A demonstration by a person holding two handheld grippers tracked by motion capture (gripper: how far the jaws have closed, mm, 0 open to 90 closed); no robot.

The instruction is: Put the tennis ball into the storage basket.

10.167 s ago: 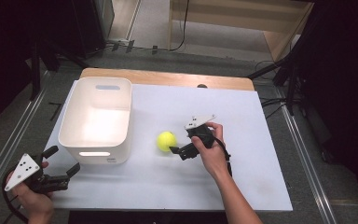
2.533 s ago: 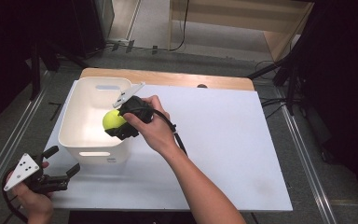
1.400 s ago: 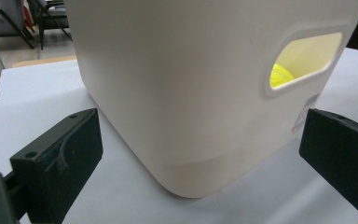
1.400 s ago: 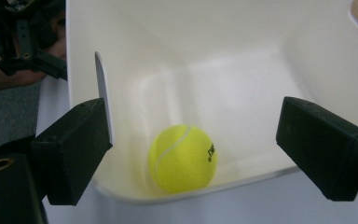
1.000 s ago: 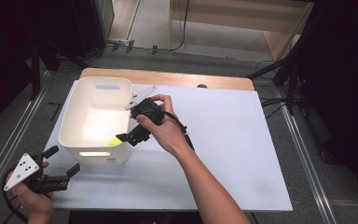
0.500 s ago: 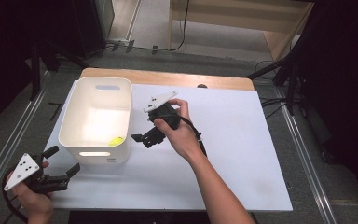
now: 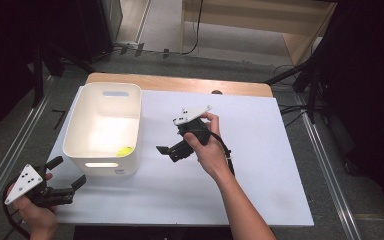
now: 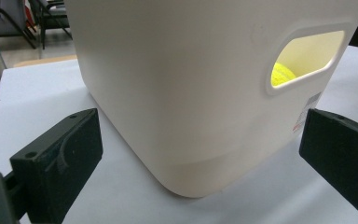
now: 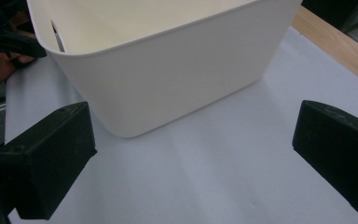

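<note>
A yellow-green ball lies inside the white bin, at its near right corner. Through the bin's handle slot the ball shows in the left gripper view. My right gripper is open and holds nothing, hovering over the white table just right of the bin. The bin's wall stands a short way ahead of its jaws in the right gripper view. My left gripper is open too, low at the table's near left corner, pointing at the bin's front wall.
The white table top stretches to the right of the bin, with a wooden strip along its far edge. Metal rails run along the floor on both sides. My left hand and gripper show beyond the bin in the right gripper view.
My right gripper carried the ball over the bin, let it go inside, then drew back to the right over the table, open. The left gripper has stayed put.
</note>
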